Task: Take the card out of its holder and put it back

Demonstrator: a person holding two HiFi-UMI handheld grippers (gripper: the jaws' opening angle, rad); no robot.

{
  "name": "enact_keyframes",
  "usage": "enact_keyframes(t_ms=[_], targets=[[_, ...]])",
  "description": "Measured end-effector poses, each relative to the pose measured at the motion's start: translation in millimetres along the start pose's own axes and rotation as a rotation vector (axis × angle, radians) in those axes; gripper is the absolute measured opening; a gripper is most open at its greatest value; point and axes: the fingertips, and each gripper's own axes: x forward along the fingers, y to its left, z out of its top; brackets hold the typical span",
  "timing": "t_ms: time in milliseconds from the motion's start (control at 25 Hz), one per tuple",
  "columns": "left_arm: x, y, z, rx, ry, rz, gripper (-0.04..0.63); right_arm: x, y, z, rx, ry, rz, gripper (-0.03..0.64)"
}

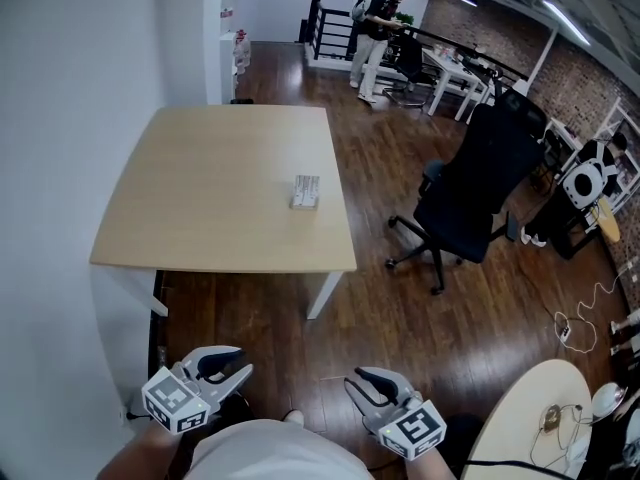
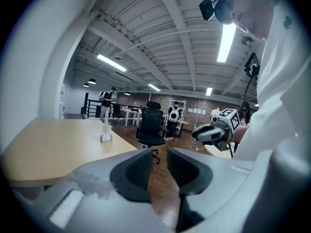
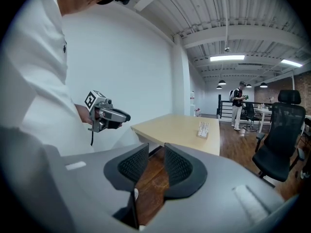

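Observation:
A small card holder (image 1: 305, 192) with a white card upright in it stands on the light wooden table (image 1: 200, 208), toward its right side. Both grippers hang close to my body, well short of the table's near edge. My left gripper (image 1: 232, 362) is open and empty; in the left gripper view its pads (image 2: 138, 169) stand a little apart, with floor showing between them and the holder (image 2: 105, 132) far off. My right gripper (image 1: 362, 380) is open and empty too. From the right gripper view the holder (image 3: 203, 129) sits beyond the jaws on the table.
A black office chair (image 1: 470, 193) stands right of the table on the dark wood floor. A round white table (image 1: 530, 418) with cables is at the lower right. A white wall (image 1: 60, 118) runs along the left. A person (image 1: 375, 28) stands by desks far back.

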Motion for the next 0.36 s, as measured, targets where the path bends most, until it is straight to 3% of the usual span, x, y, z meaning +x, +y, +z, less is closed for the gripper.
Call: enact_keyframes(t_ms=[360], targets=[[-7.9,-4.2,-2.7,0.007,-0.014,0.011,0.100,-3.7,11.8,-5.7,-0.010,0.015,0.007,0.103]])
